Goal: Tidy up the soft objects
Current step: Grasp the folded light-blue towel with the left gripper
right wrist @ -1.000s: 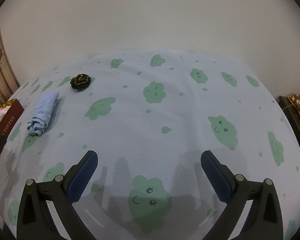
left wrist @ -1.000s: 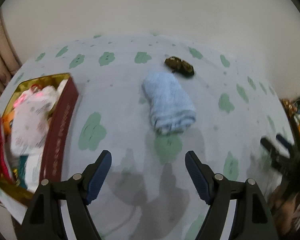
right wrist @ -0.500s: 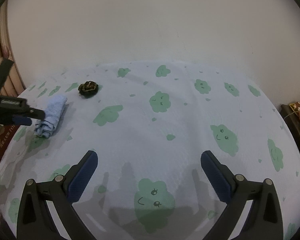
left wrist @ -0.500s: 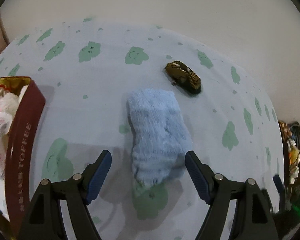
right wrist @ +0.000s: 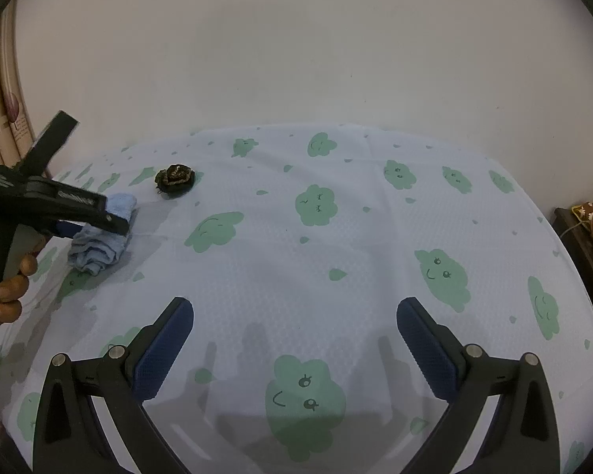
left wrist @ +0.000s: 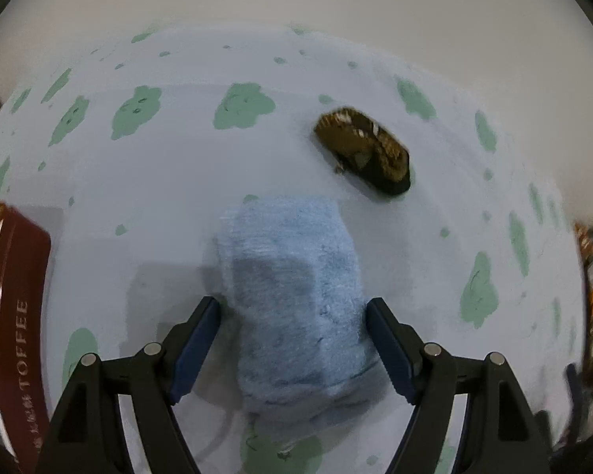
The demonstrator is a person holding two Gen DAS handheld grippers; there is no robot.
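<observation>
One blue towel (left wrist: 292, 296) (between left claw (left wrist: 292, 345) pads)

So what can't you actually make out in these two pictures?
- Maroon toffee tin: contents cut off by the left wrist view's edge.
- Dark brown patterned fabric bundle: blurred there, too small in the right wrist view.
- Folded light blue fluffy towel: near end hidden by the left gripper.

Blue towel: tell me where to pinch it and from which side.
Pinch the blue towel across its middle, coming down from above and along its length, probably as the left gripper is placed now: open, one finger at each long side. The roll is narrow enough there to fit between the fingers.
</observation>
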